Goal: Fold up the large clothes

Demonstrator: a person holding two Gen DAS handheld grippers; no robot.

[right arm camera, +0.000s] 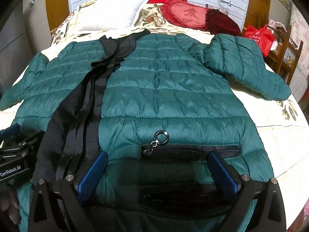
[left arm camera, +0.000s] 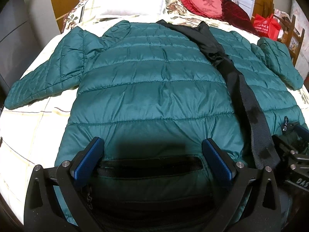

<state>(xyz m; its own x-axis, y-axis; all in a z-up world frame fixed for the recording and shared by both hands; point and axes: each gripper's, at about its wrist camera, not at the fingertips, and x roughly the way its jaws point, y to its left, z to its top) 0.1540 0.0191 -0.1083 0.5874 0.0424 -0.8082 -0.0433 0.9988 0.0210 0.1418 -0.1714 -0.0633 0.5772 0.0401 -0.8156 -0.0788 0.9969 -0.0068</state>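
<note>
A bed (left arm camera: 34, 127) with a pale checked and floral cover fills both views, its near edge cut off by the frame. A green quilted jacket (left arm camera: 154, 89) lies spread flat across it, front up, sleeves out to either side; the hem is hidden under the grippers. A black zipper band (right arm camera: 92, 100) runs down the jacket's open front, its lower end lost behind the tools. A white pillow (left arm camera: 135, 0) and a red heart cushion (right arm camera: 189, 15) sit at the head of the bed. The left gripper (left arm camera: 152, 150) and right gripper (right arm camera: 157, 164) both hover over the lower jacket with blue fingers spread wide, grasping nothing. A ring zipper pull (right arm camera: 161, 136) lies by a pocket.
</note>
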